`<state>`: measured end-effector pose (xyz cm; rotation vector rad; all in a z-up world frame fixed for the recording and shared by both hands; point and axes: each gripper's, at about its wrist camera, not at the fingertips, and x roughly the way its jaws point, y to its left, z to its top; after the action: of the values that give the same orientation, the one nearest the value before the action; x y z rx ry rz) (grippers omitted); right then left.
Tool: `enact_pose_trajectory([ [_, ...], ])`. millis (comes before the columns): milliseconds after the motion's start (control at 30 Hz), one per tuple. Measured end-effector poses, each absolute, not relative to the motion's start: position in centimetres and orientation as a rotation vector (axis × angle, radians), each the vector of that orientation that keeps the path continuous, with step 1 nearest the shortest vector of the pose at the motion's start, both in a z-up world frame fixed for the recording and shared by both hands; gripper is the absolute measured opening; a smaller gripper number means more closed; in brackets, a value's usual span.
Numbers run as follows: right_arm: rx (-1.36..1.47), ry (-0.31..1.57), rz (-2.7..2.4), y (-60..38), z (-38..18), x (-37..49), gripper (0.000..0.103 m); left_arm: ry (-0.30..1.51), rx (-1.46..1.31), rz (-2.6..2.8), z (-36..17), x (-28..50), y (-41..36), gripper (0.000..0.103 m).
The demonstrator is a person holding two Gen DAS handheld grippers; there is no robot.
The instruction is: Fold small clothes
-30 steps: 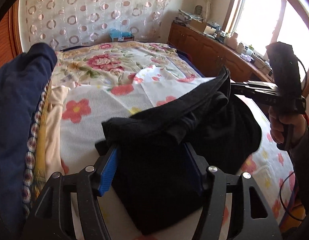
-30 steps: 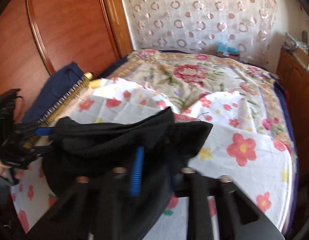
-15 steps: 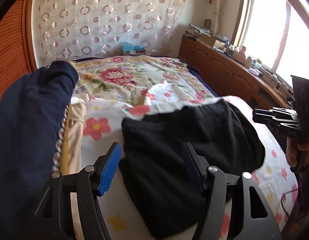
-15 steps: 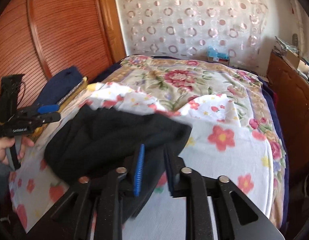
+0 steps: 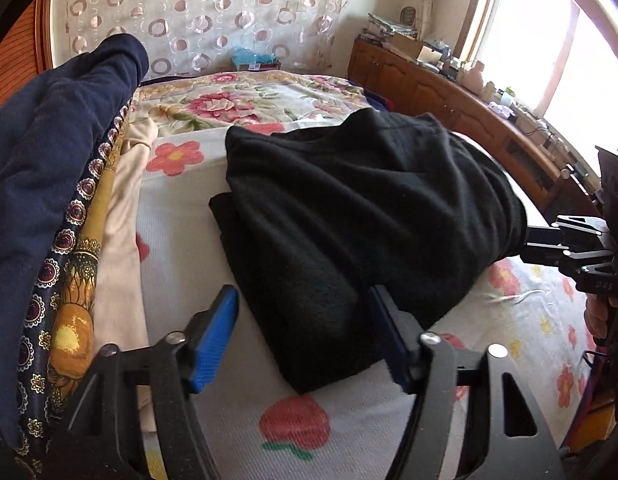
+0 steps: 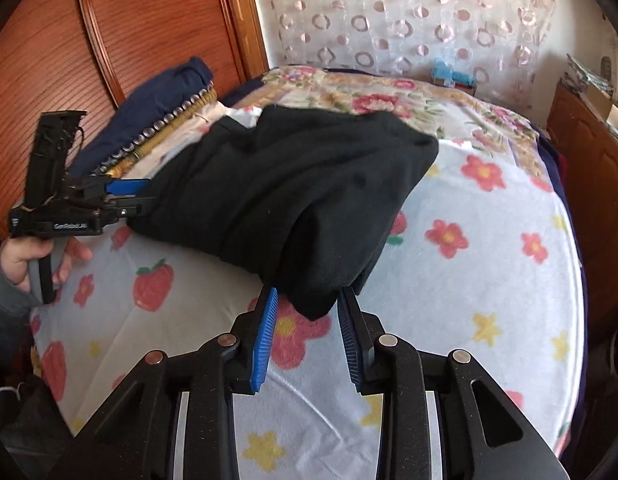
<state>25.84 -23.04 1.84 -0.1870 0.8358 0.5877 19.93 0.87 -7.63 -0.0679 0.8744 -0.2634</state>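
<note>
Black garment is lying folded on the bed's flowered blanket | step: I am letting go after a fold | left tongs opening, straddling its edge | right tongs opening, corner between them unpinched | next: regrip for another fold.

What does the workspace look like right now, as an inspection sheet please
Surface: bed under a flower-print blanket.
Job's things: black garment lies folded over in a heap on the blanket.
Clutter: navy garment and patterned cloths stacked along the bed's edge.
Grippers: left gripper open, opening wider, cloth between its fingers, unpinched; right gripper opening, pads clear of the cloth's corner.
Cables: a thin one by the right hand.
Surroundings: ring-print curtain, wooden panel, cluttered sideboard, window.
</note>
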Motion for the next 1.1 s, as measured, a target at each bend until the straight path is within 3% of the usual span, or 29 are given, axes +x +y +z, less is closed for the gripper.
enact_pose_trajectory([
  [133, -0.237, 0.844, 0.540, -22.1, 1.4, 27.3, 0.032, 0.876, -0.068, -0.251, -8.1, 20.0, 1.0, 0.078],
  [200, -0.253, 0.828, 0.539, -22.2, 1.7, 27.4, 0.010, 0.877, -0.059, -0.248, -8.0, 20.0, 0.9, 0.078],
  [267, -0.298, 0.798, 0.514, -22.6, 2.2, 27.4, 0.004, 0.879, -0.057, -0.247, -8.0, 20.1, 0.9, 0.080],
  [467, -0.352, 0.732, 0.426, -26.0, 5.1, 28.1, 0.003, 0.882, -0.051, -0.249, -8.0, 20.1, 1.0, 0.081],
  [733, -0.294, 0.791, 0.480, -26.8, 3.2, 29.5, 0.004, 0.889, -0.065, -0.248, -8.0, 20.3, 1.1, 0.081],
  [967, -0.233, 0.720, 0.486, -28.6, 5.4, 29.2, 0.044, 0.829, -0.160, -0.234, -6.2, 21.0, 2.2, 0.081],
  [1100, -0.180, 0.695, 0.504, -27.9, 5.2, 31.0, 0.054, 0.833, -0.178, -0.237, -6.1, 22.2, 2.2, 0.081],
])
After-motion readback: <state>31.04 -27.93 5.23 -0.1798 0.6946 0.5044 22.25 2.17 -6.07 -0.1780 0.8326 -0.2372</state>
